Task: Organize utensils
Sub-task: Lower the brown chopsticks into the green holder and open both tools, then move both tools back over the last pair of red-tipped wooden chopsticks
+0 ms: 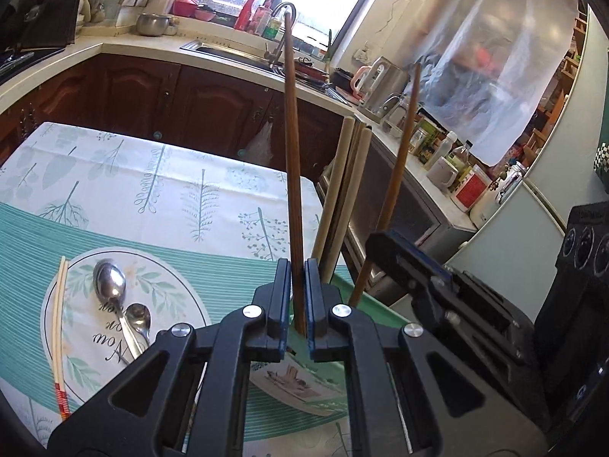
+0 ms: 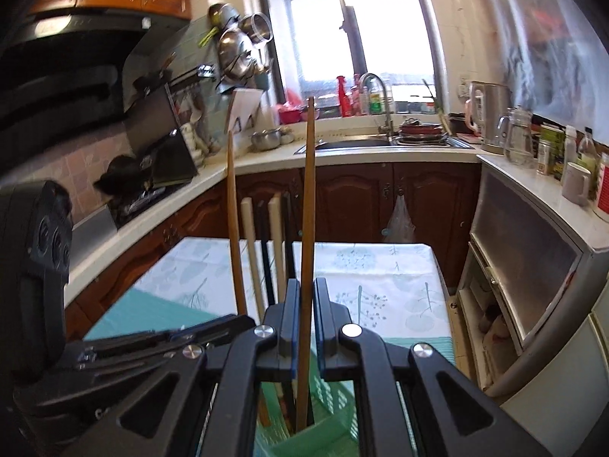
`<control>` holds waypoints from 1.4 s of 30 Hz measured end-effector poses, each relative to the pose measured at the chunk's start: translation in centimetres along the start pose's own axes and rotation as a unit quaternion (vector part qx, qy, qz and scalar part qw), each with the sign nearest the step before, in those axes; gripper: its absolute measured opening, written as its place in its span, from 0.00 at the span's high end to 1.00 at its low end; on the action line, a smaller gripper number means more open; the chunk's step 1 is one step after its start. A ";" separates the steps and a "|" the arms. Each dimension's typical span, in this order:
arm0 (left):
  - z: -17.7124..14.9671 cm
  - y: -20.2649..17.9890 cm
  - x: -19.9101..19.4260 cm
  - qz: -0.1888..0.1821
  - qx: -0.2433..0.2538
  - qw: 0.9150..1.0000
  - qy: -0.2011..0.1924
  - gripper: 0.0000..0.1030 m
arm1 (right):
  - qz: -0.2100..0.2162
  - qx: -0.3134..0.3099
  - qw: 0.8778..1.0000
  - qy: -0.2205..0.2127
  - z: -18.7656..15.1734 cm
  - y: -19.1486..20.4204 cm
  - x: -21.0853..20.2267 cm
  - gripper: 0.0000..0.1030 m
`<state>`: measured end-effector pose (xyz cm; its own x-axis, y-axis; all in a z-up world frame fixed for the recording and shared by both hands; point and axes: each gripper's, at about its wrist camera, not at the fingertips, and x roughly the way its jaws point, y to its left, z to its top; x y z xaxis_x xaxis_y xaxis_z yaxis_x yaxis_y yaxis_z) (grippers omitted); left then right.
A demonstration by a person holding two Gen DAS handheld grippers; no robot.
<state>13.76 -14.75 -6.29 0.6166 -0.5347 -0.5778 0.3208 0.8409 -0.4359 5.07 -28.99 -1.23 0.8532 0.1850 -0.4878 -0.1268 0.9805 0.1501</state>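
I have the left gripper [image 1: 298,293] pinched on a brown chopstick [image 1: 292,160], which stands nearly upright between its blue pads, its tip rising in front of the faucet [image 1: 283,19] in the left wrist view. The right gripper [image 2: 307,316] is pinched the same way on a second brown chopstick [image 2: 307,236], whose lower end reaches down into the green holder [image 2: 323,430] just below my jaws. In the right wrist view the left-held stick [image 2: 233,228] stands just to the left of mine, with the left gripper's black body low at the left edge. Between and behind the two brown sticks, pale chopsticks [image 2: 254,251] and dark chopsticks [image 2: 266,259] already stand upright in the holder, close together. From the left wrist view the pale ones lean slightly right of my held stick. On the table [image 1: 160,175], on the green striped mat [image 1: 236,278], lies a round printed placemat [image 1: 175,297] with two spoons [image 1: 114,297] resting side by side, bowls away from me, handles running under the left gripper. A pair of pale chopsticks with red ends [image 1: 58,335] lies along the placemat's left edge, well apart from the holder.
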 end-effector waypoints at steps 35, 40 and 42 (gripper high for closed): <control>-5.3 12.8 -6.7 0.169 -0.067 0.972 0.146 0.57 | 0.053 0.002 0.995 0.080 -2.5 4.1 -2.5 0.88; -6.4 17.2 -8.6 0.204 -0.094 0.962 0.157 0.57 | 0.069 -0.005 0.992 0.103 -3.8 6.2 -1.9 0.88; -7.0 18.7 -9.3 0.214 -0.099 0.958 0.162 0.57 | 0.069 -0.015 0.991 0.115 -4.4 7.1 -1.4 0.88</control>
<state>9.00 5.33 -13.86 0.3955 -0.1698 -0.9026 -0.0736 0.9738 -0.2154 0.73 -21.97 -3.26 0.6889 0.3248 -0.6481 -0.2525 0.9455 0.2055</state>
